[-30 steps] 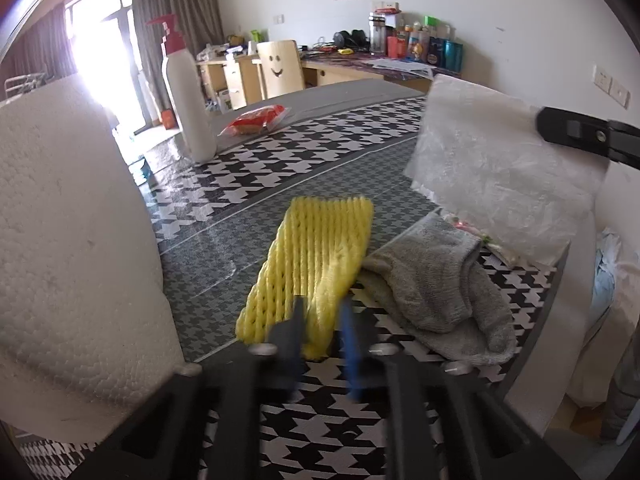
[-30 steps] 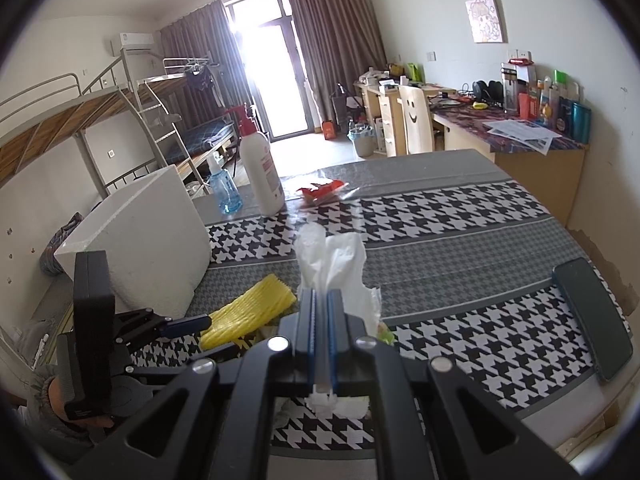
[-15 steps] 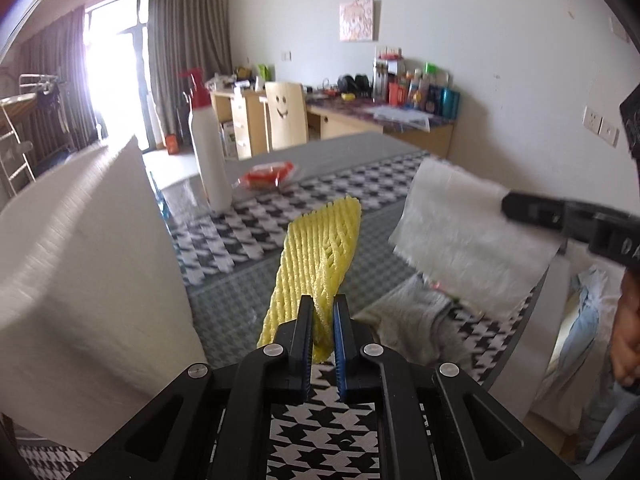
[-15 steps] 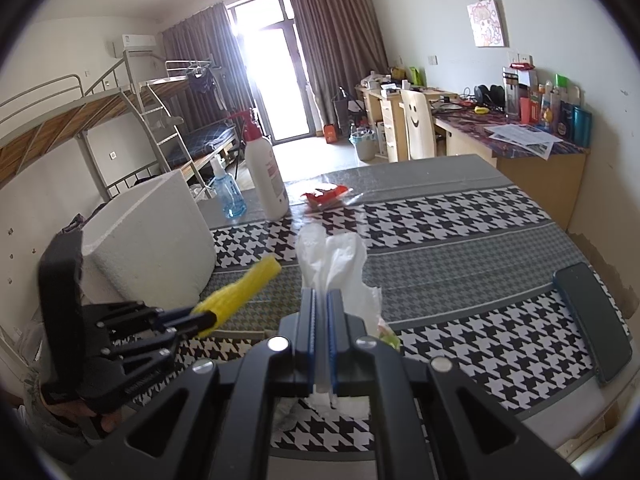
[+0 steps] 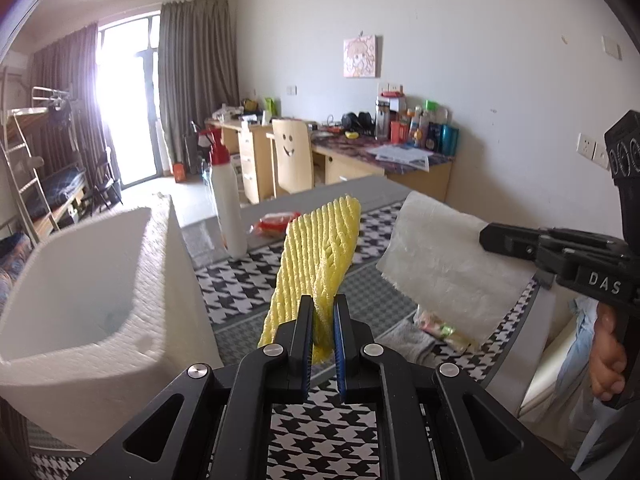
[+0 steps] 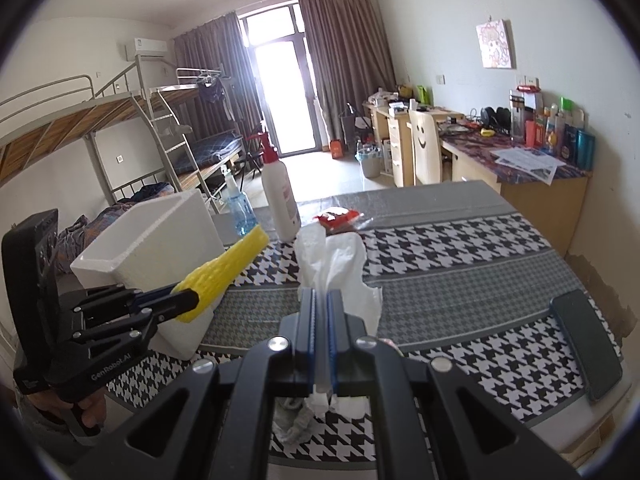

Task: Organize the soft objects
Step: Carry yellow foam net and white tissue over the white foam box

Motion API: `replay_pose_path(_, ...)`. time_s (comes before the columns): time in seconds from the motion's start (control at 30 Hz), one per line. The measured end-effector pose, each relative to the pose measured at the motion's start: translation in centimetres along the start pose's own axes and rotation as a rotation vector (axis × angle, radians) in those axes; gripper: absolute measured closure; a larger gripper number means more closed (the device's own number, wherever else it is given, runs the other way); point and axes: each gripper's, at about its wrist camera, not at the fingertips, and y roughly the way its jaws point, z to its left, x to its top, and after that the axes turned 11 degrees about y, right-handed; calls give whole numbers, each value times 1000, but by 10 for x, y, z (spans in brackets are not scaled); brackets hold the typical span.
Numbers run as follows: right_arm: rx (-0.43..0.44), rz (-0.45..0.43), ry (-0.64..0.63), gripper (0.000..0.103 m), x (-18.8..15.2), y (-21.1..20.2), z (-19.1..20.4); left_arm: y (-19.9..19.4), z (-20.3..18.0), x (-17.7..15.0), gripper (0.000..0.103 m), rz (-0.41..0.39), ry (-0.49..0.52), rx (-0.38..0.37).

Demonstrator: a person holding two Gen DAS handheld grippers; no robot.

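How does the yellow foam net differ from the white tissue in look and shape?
The yellow foam net is bright yellow and ribbed with a mesh pattern; the white tissue is plain white and thin. The net sticks out stiffly as a long strip, while the tissue looks crumpled and limp. Both are soft, each pinched in a gripper above the table.

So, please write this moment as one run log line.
left claw: grips yellow foam net | right claw: grips white tissue | both lifted beside foam box

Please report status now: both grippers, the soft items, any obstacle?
Left gripper shut on yellow foam net, lifted. Right gripper shut on white tissue. White foam box beside, open.
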Motion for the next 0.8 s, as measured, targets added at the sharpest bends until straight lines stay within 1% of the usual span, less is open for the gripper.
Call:
replay_pose_path(0.43, 34, -46, -46, 95, 10, -6, 19, -22, 11, 3, 93, -50, -14, 30)
replay_pose_path(0.8, 52, -57, -67, 95, 18, -1, 30, -36, 22, 7, 93, -94, -35, 46)
